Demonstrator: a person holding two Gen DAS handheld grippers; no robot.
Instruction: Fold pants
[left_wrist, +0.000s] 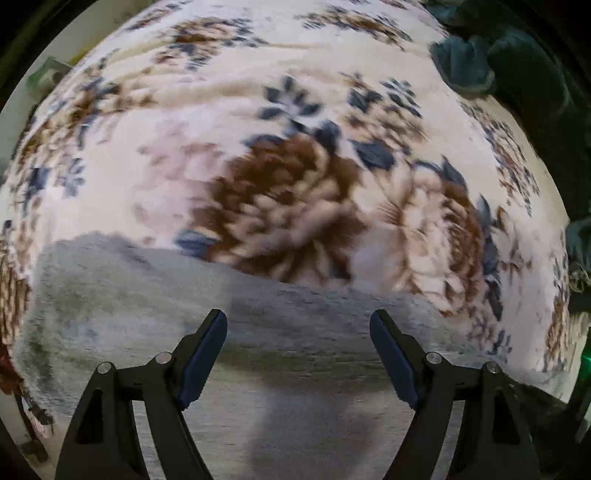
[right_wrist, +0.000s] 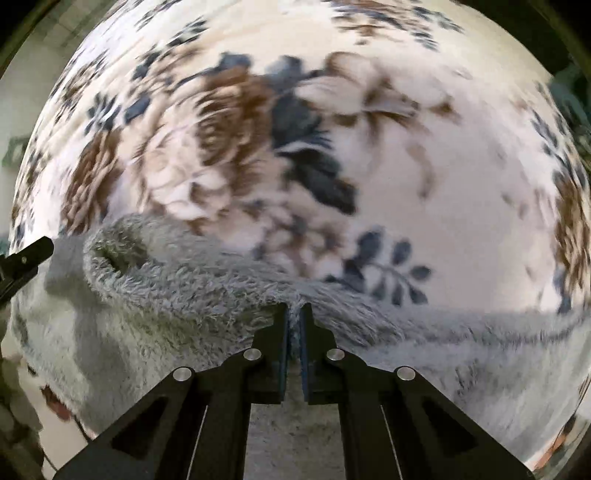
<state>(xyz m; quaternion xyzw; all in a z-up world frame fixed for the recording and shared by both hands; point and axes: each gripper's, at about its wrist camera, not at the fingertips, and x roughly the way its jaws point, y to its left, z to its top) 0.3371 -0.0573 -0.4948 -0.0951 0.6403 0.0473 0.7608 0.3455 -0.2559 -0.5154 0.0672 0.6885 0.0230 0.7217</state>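
The pants (left_wrist: 147, 295) are grey and fluffy and lie flat on a floral blanket (left_wrist: 295, 110). In the left wrist view my left gripper (left_wrist: 298, 325) is open above the grey fabric and holds nothing. In the right wrist view my right gripper (right_wrist: 294, 314) is shut on a raised fold of the pants (right_wrist: 184, 288), with fabric pinched between the blue pads. A rolled leg opening (right_wrist: 118, 254) shows to the left of it. The tip of the left gripper (right_wrist: 26, 258) shows at the left edge.
The cream, brown and blue floral blanket (right_wrist: 406, 166) covers the whole surface. Dark teal cloth (left_wrist: 498, 62) is bunched at the upper right edge in the left wrist view. A wall shows past the blanket's left edge.
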